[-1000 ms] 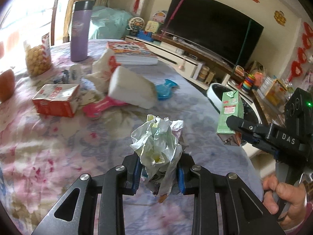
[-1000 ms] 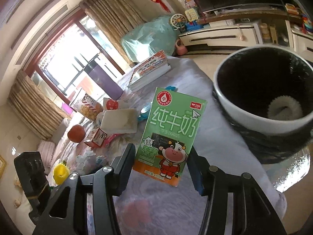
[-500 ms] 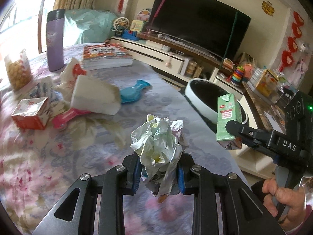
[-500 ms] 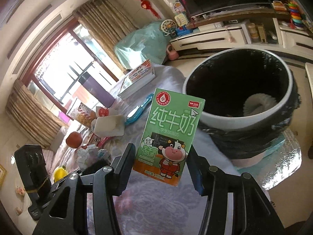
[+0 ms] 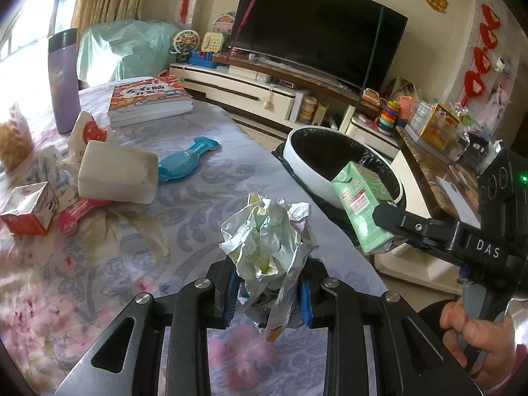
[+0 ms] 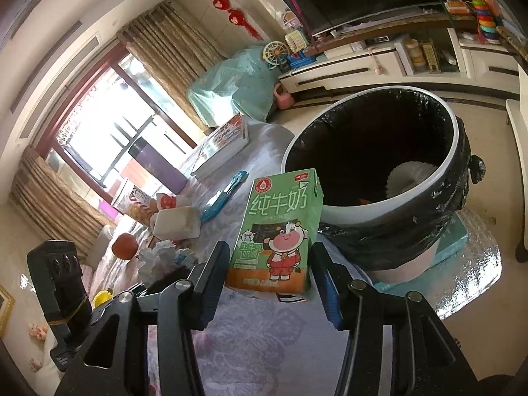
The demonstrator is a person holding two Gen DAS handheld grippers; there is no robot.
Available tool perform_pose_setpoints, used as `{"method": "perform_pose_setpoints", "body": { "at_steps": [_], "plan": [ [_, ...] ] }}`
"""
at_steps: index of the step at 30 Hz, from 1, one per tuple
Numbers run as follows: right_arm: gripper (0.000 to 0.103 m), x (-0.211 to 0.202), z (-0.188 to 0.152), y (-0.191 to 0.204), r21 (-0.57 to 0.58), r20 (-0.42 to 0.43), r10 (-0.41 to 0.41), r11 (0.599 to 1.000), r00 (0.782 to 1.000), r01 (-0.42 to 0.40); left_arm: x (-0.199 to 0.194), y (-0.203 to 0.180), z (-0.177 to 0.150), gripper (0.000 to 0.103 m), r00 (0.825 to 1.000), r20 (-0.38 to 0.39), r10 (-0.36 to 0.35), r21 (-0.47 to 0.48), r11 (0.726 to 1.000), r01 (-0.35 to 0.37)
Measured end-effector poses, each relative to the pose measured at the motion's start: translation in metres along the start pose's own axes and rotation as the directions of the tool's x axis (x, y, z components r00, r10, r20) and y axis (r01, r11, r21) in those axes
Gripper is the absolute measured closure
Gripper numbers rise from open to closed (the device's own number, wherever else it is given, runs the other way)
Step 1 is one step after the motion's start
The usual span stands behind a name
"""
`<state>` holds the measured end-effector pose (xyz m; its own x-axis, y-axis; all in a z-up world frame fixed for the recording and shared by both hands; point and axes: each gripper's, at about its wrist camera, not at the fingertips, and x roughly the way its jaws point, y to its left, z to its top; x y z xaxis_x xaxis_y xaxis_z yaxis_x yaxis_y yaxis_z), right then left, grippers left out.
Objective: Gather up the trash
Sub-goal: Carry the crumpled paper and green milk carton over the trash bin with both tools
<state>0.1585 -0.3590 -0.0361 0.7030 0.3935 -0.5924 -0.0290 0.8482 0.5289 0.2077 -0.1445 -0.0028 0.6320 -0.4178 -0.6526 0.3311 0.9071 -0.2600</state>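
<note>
My left gripper (image 5: pixel 268 292) is shut on a crumpled ball of paper (image 5: pixel 267 241), held above the flowered tablecloth near the table's right edge. My right gripper (image 6: pixel 270 279) is shut on a green milk carton (image 6: pixel 280 227), which stands upright between the pads. In the left wrist view the same carton (image 5: pixel 361 204) hangs in front of the white-rimmed trash bin (image 5: pixel 316 178) beside the table. The bin (image 6: pixel 389 211) has a black liner and a white paper item at its bottom. A person's hand (image 5: pixel 475 330) grips the right gripper's handle.
On the table lie a white tissue pack (image 5: pixel 117 173), a red and white box (image 5: pixel 28 209), a pink item (image 5: pixel 79 213), a blue fish-shaped item (image 5: pixel 186 160), a stack of books (image 5: pixel 148 97) and a purple flask (image 5: pixel 62 79). A TV cabinet (image 5: pixel 264 92) stands behind.
Both grippers have moved to the right towards the bin with their loads. The bin now fills more of both views, and the carton has tilted in the left wrist view.
</note>
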Motion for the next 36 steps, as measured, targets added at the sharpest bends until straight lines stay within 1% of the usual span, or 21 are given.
{"method": "perform_pose_setpoints", "body": {
  "at_steps": [5,6,7,12,14,15,22,23,24,28,31,36],
  "plan": [
    [0.052,0.015,-0.006,0.0,-0.019,-0.07,-0.019,1.0,0.997,0.017,-0.001,0.007,-0.007,0.075,1.0,-0.011,0.016,-0.018,1.0,-0.016],
    [0.048,0.017,-0.007,0.0,-0.017,-0.08,-0.017,1.0,0.997,0.016,0.0,0.009,-0.008,0.075,1.0,-0.016,0.018,-0.024,1.0,-0.018],
    [0.048,0.021,-0.008,-0.001,-0.015,-0.089,-0.02,1.0,0.996,0.019,0.0,0.012,-0.01,0.075,1.0,-0.022,0.02,-0.033,0.999,-0.02],
    [0.044,0.032,-0.006,-0.006,0.018,-0.098,-0.032,0.999,0.995,0.034,-0.003,0.02,-0.013,0.075,0.999,-0.032,0.03,-0.052,0.998,-0.032],
    [0.044,0.033,-0.004,-0.009,0.033,-0.089,-0.024,0.999,0.996,0.027,-0.004,0.022,-0.012,0.075,0.999,-0.03,0.032,-0.055,0.998,-0.034],
    [0.049,0.032,-0.003,-0.009,0.029,-0.083,-0.023,0.999,0.996,0.026,-0.005,0.024,-0.012,0.075,0.999,-0.029,0.033,-0.056,0.998,-0.035],
    [0.051,0.016,-0.001,0.0,-0.016,-0.039,0.002,1.0,0.999,-0.003,-0.003,0.02,-0.008,0.075,0.999,-0.031,0.019,-0.046,0.999,-0.02],
    [0.055,0.013,-0.001,0.001,-0.019,-0.033,0.006,1.0,0.999,-0.007,-0.002,0.019,-0.007,0.075,0.999,-0.031,0.016,-0.042,0.999,-0.017],
    [0.071,0.012,0.001,0.001,-0.02,-0.03,0.008,1.0,1.0,-0.008,-0.001,0.017,-0.006,0.075,0.999,-0.03,0.012,-0.036,0.999,-0.014],
    [0.071,0.007,0.005,0.0,-0.029,-0.022,-0.001,1.0,1.0,0.0,0.002,0.007,-0.001,0.075,1.0,-0.026,-0.002,-0.019,1.0,0.001],
    [0.071,0.002,0.006,-0.003,-0.011,-0.012,0.017,1.0,1.0,-0.017,0.005,0.002,0.002,0.075,1.0,-0.025,-0.008,-0.009,1.0,0.008],
    [0.071,-0.008,0.012,-0.008,0.001,0.02,0.021,1.0,1.0,-0.021,0.01,-0.005,0.008,0.075,1.0,-0.024,-0.016,0.006,1.0,0.016]
  ]
}}
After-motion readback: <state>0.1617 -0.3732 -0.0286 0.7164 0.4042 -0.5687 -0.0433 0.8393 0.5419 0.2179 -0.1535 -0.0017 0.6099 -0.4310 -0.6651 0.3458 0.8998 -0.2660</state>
